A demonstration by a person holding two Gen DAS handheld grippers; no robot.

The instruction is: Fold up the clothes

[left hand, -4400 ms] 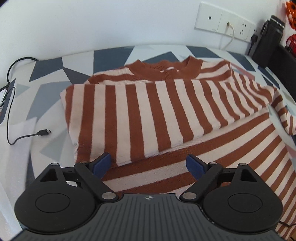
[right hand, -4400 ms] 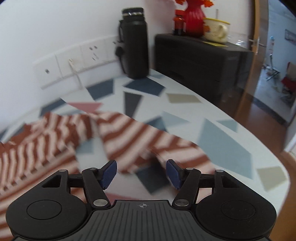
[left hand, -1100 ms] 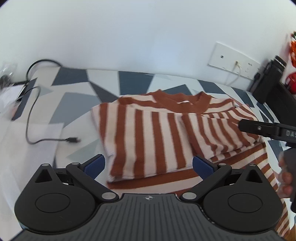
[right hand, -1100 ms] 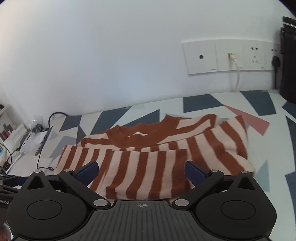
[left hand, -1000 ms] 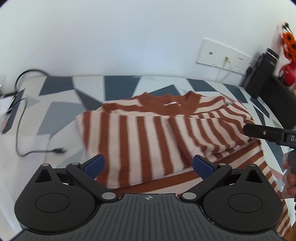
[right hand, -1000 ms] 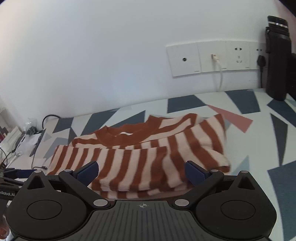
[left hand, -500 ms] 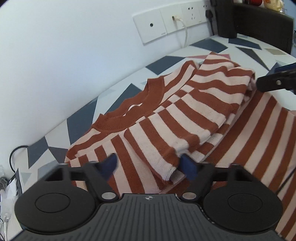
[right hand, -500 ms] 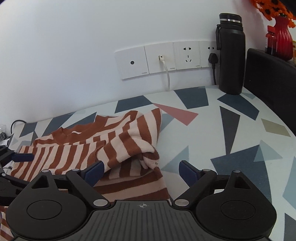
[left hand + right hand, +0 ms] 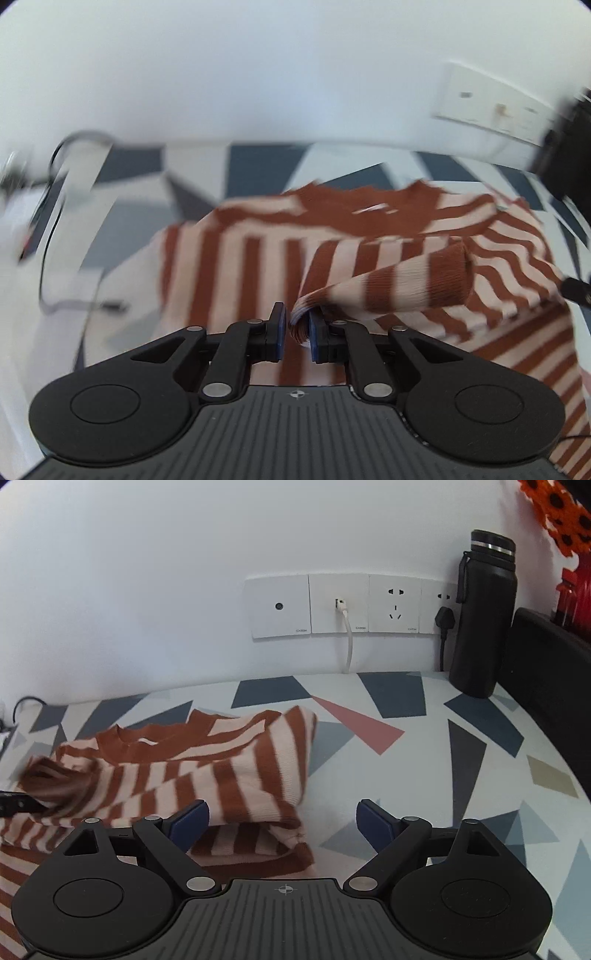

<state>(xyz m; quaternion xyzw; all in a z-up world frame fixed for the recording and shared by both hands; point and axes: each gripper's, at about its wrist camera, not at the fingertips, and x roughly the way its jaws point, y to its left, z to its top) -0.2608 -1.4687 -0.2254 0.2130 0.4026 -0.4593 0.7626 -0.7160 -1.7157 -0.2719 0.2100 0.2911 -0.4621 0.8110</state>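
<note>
A rust-and-cream striped sweater (image 9: 236, 266) lies partly folded on the patterned table, collar (image 9: 365, 206) toward the wall. My left gripper (image 9: 297, 328) is at its near middle, jaws closing, and they pinch a raised fold of the sleeve, whose cuff (image 9: 448, 273) hangs off to the right. In the right wrist view the sweater (image 9: 236, 775) fills the left half. My right gripper (image 9: 282, 812) stands open low over its right folded edge, with the fabric's corner between the fingers and no pad pressing. The left gripper's tip (image 9: 14, 803) shows at that view's left edge.
Wall sockets (image 9: 340, 605) with a white cable and a black plug sit behind the table. A black bottle (image 9: 482, 602) and a black cabinet (image 9: 546, 664) stand at the back right. A dark cable (image 9: 55, 236) lies left of the sweater. The table (image 9: 461, 775) continues to the right.
My left gripper went from wide open to nearly shut around a sleeve fold, which now stands lifted. The right gripper swung toward the sweater's right edge and stays open.
</note>
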